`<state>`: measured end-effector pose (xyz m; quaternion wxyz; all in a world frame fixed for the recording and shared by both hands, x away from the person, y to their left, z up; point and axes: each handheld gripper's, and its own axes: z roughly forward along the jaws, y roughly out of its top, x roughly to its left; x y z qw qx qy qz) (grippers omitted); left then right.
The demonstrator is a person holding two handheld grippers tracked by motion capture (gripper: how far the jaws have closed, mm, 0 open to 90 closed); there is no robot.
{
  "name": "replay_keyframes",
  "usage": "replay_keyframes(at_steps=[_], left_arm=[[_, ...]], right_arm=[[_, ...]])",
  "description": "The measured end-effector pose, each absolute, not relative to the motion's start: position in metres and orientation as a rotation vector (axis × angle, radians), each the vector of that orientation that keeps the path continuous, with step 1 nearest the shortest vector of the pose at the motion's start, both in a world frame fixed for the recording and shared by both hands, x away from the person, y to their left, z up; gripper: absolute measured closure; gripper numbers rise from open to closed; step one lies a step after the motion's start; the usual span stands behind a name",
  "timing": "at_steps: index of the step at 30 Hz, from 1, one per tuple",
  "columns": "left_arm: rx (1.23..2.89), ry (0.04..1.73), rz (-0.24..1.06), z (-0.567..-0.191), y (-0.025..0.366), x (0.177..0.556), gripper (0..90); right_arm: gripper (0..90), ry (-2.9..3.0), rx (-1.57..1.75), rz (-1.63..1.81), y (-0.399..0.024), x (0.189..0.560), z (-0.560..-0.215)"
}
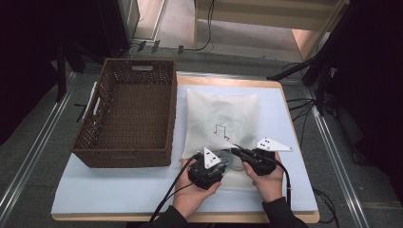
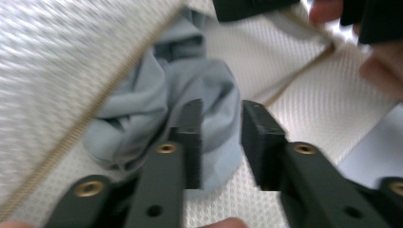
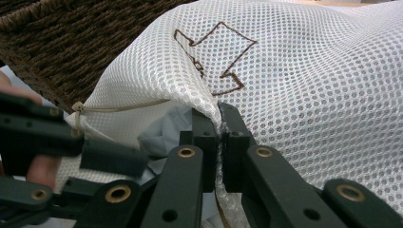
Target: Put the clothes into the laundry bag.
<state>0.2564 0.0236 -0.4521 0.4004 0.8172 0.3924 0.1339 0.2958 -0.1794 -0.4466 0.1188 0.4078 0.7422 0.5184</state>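
A: Where is the mesh laundry bag (image 1: 221,116) now?

B: It lies flat on the table (image 1: 285,190), in the middle, and its near edge is at the two grippers. On its front is a small brown line drawing (image 3: 214,59). The zipper mouth is lifted open at the near edge, and a pale blue cloth (image 2: 185,90) sits inside this mouth, crumpled.

A: What does the right gripper (image 3: 219,137) do?

B: Its fingers (image 3: 202,135) are pressed together on the upper edge of the mesh bag and hold it up (the net runs straight between the two pads). In the high view this gripper (image 1: 237,154) is at about 6 o'clock from the bag's centre.

A: And the left gripper (image 2: 221,128)?

B: Its fingers (image 2: 192,126) are apart, with a gap between them. They point at the blue cloth, which lies just behind and partly between them, but the pads do not press on it. In the high view the left gripper (image 1: 223,159) is just beside the right one, at 9 o'clock from it.

A: What else is on the table?

B: A brown woven basket (image 1: 95,142) stands at 9 o'clock from the bag, just beside it.
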Motion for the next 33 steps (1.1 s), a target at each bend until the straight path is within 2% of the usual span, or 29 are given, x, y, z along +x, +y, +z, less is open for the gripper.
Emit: replay_keyframes(at_steps=[4, 7, 13, 18, 23, 28, 29, 33], left_arm=[[2.109, 1.014, 0.327, -0.460, 0.017, 0.263, 80.7], [2.149, 1.038, 0.321, -0.467, 0.012, 0.272, 81.7], [2.166, 1.051, 0.414, -0.467, 0.002, 0.285, 90.0], [2.140, 1.108, 0.419, -0.470, 0.003, 0.300, 90.0], [2.128, 1.145, 0.498, -0.471, -0.002, 0.308, 90.0], [2.047, 1.275, 0.709, -0.472, 0.005, 0.318, 90.0], [2.032, 1.294, 0.717, -0.473, 0.005, 0.319, 90.0], [2.059, 1.239, 0.592, -0.471, 0.009, 0.314, 88.5]], right_arm=[[88.2, 2.171, 1.190, 1.513, -0.179, 0.296, -0.447], [88.2, 2.172, 1.191, 1.511, -0.178, 0.296, -0.447], [88.2, 2.175, 1.192, 1.510, -0.178, 0.296, -0.448], [88.2, 2.175, 1.191, 1.509, -0.178, 0.296, -0.449], [88.2, 2.175, 1.202, 1.493, -0.178, 0.296, -0.451], [88.1, 2.192, 1.197, 1.475, -0.176, 0.296, -0.452], [88.1, 2.201, 1.196, 1.466, -0.174, 0.296, -0.453], [88.2, 2.202, 1.200, 1.451, -0.173, 0.296, -0.454]])
